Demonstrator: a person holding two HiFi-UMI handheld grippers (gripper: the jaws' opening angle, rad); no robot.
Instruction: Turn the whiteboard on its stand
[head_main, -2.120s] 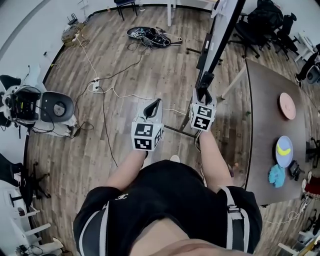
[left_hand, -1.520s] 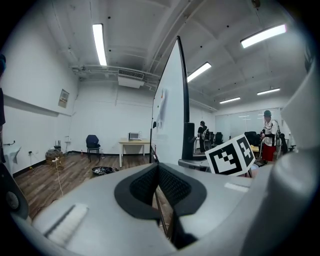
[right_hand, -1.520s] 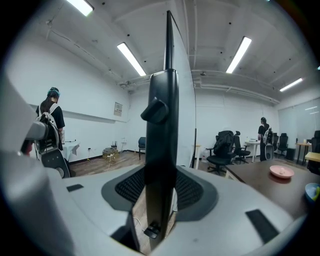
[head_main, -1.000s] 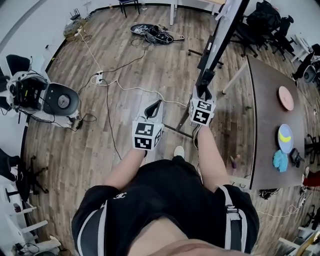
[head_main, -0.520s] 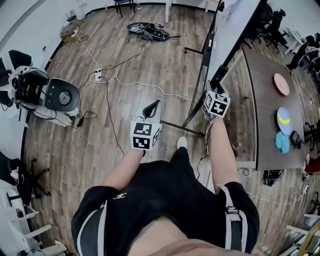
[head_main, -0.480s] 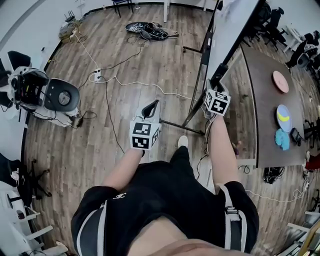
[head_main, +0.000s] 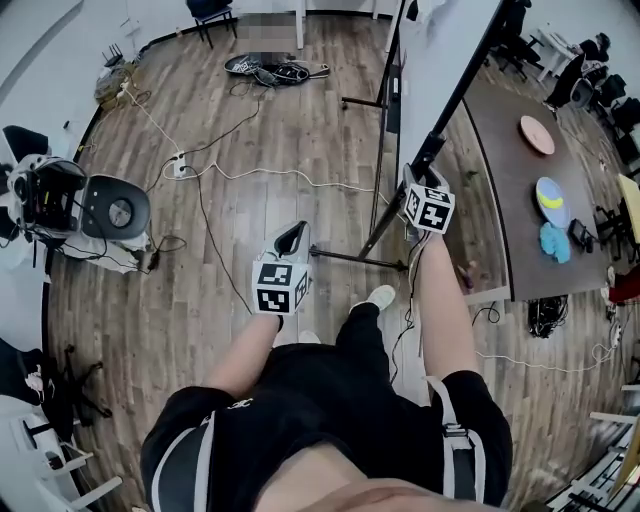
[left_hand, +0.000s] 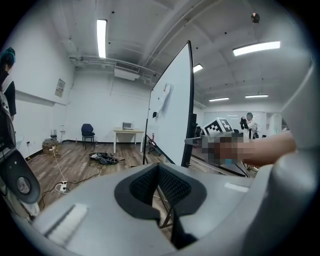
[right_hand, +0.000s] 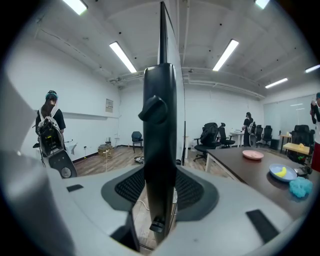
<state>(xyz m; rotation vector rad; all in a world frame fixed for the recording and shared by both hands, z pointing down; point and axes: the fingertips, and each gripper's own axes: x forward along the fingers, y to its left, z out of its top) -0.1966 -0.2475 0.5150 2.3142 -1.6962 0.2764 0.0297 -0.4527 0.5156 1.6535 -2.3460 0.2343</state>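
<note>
The right tongs (head_main: 427, 176) are clamped on the black upright (right_hand: 159, 125) of the stand, its pads pressing the post from both sides. The left tongs (head_main: 290, 238) are drawn together on nothing and hang free in front of the person's body, clear of the frame. Since two seconds ago the right tongs have travelled up and to the right in the head view, taking the upright with them. The whiteboard (head_main: 440, 50) then showed as little more than a thin slanted edge and now presents a wide white face, so the board and its stand have swung round together. The left tongs have slid a little lower and leftward without touching anything. The person has also stepped along, with one shoe (head_main: 380, 297) now just short of the stand's foot bar (head_main: 350, 258). The whiteboard stands on the wooden floor (head_main: 250, 130), its near end just beside the long left edge of the dark table (head_main: 500, 200), well apart from the tangle of cables (head_main: 262, 70) near the floor's far edge. The turn looks well under way and driven by one grip alone. How much further the board must come round cannot be judged from here.
</note>
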